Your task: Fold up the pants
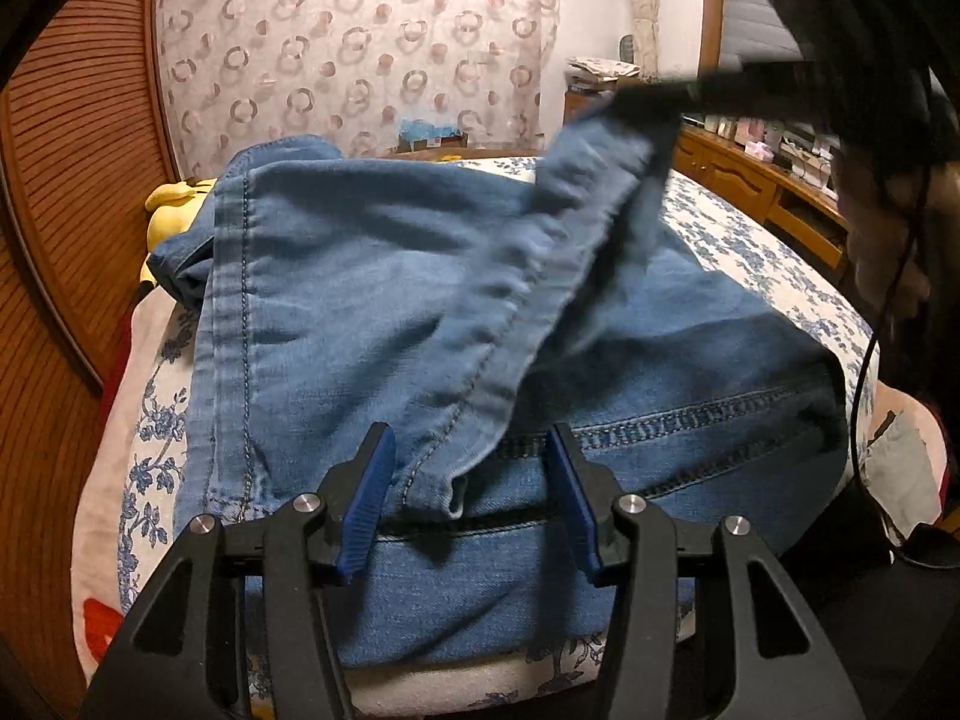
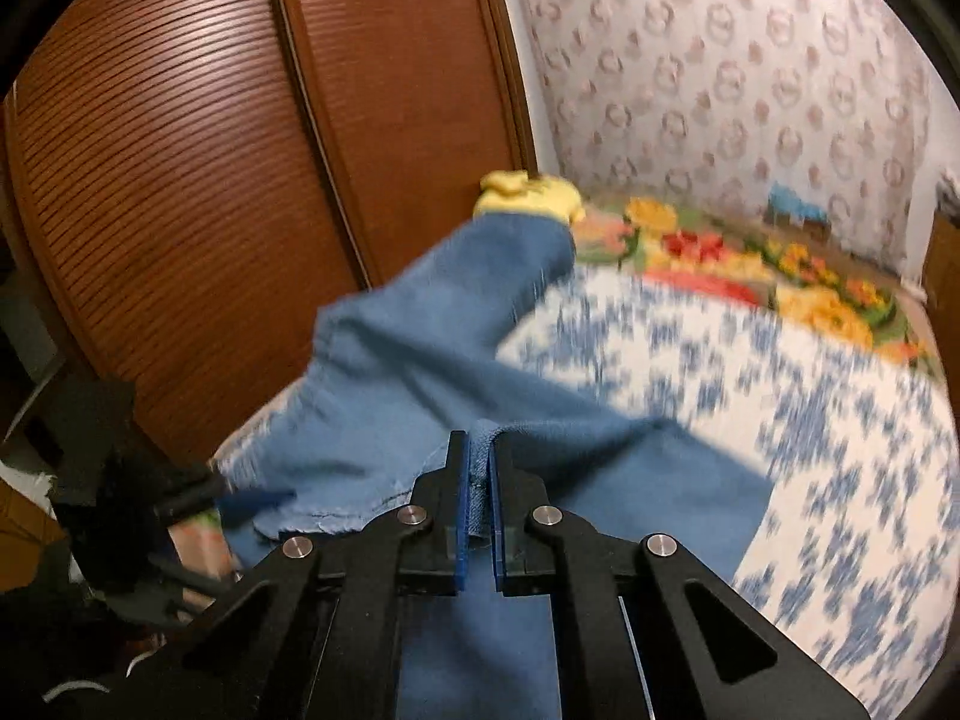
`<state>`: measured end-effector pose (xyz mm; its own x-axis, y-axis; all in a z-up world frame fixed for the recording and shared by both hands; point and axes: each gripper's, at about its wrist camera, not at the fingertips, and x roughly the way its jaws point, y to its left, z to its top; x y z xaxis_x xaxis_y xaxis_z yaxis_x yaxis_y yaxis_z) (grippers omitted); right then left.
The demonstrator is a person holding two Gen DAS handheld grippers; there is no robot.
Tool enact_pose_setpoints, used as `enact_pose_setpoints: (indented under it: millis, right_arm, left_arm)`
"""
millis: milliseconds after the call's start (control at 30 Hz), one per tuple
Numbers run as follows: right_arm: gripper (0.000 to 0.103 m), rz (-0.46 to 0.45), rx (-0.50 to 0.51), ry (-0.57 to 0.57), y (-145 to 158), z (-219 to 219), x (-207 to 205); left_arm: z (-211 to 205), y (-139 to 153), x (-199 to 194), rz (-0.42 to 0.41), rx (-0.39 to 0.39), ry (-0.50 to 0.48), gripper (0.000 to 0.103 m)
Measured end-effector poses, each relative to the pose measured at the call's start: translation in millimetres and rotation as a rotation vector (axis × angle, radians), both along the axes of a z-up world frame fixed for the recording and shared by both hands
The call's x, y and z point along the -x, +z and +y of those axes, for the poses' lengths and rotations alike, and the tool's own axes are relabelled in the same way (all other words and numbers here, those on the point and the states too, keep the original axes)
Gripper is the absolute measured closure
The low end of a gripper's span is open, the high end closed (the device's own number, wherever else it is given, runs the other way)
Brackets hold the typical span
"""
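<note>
While your right gripper (image 2: pixel 477 468) pinches denim edge, lifted off bed (image 2: pixel 780 420), your left gripper (image 1: pixel 471 468) sits spread, straddling loose flap at near end, pads not pressing. Jeans (image 1: pixel 372 276) lie on bed, long axis running away from left gripper toward curtain (image 1: pixel 360 48). Left is nearer to near end; right holds far raised corner. Judgement: fold goes along that axis.

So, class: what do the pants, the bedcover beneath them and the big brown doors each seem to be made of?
Pants: blue denim, matte and faded, with stitched seams and a frayed hem; the right claw pinches an edge.
Bedcover: soft woven cloth, probably cotton, white with a blue floral print.
Doors: reddish-brown slats with a slight sheen, likely varnished wood, possibly laminate.
</note>
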<state>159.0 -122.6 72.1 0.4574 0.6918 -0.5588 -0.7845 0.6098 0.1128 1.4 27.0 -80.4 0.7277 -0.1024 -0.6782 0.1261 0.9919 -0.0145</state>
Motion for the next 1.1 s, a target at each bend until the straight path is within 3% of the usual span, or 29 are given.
enact_pose_setpoints:
  millis: [33, 133, 200, 500, 700, 933, 1100]
  right_arm:
    - [0.098, -0.010, 0.000, 0.005, 2, 1, 2]
    - [0.098, -0.041, 0.016, 0.007, 7, 11, 1]
    - [0.098, -0.046, 0.020, 0.012, 8, 20, 1]
    - [0.099, -0.049, 0.009, 0.015, 21, 52, -12]
    - [0.099, -0.055, -0.005, 0.034, 12, 84, -12]
    - [0.099, -0.161, -0.001, 0.099, 0, 131, 14]
    - [0.099, -0.073, 0.067, 0.109, -27, 155, -1]
  left_arm:
    - [1, 0, 0, -0.004, 0.001, 0.000, 0.053]
    - [5, 4, 4, -0.028, -0.003, 0.025, 0.078]
    - [13, 8, 7, -0.043, 0.038, 0.023, 0.081]
    - [28, 42, 38, -0.141, 0.145, -0.009, 0.083]
    - [32, 34, 48, -0.102, 0.162, -0.008, 0.083]
    - [43, 13, 45, -0.038, 0.160, 0.031, 0.083]
    - [50, 6, 46, -0.012, 0.158, 0.047, 0.083]
